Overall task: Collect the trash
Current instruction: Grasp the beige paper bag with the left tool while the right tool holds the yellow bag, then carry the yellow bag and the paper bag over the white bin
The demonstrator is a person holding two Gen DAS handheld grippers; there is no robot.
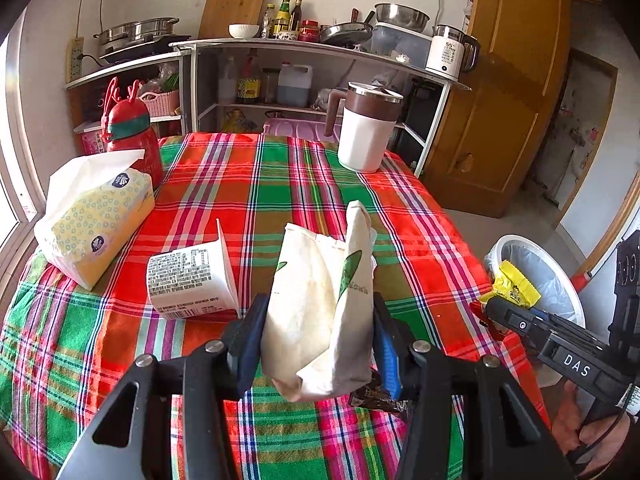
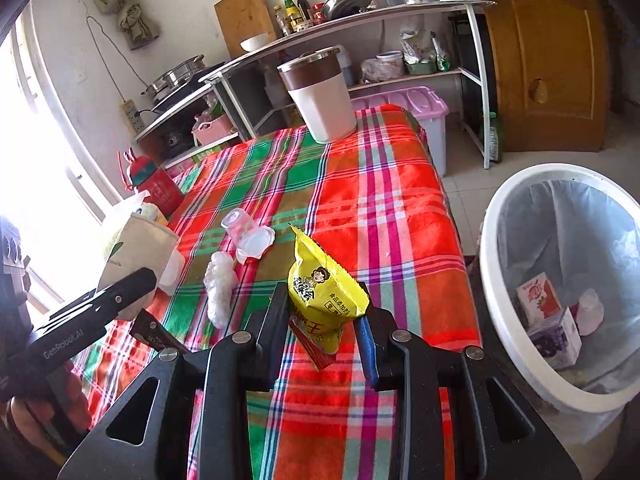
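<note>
The right gripper (image 2: 322, 320), jaws closed on a crinkled yellow snack packet (image 2: 324, 292), is nearer the white lined trash bin (image 2: 492, 240), which stands to its right beside the plaid-covered counter (image 2: 400, 200). The left gripper (image 1: 316, 340) clamps an upright flattened white paper cup (image 1: 320, 300).

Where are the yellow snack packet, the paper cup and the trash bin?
yellow snack packet (image 2: 320, 292): right wrist view, printed front.
paper cup (image 1: 316, 300): left wrist view, crushed side wall.
trash bin (image 2: 490, 240): right wrist view, white rim.

A crumpled white paper bag (image 1: 320, 312) (green print) stands upright; a yellow snack packet (image 2: 326, 292) at its 3 o'clock; the lined bin (image 2: 496, 280), perhaps a quarter full.
</note>
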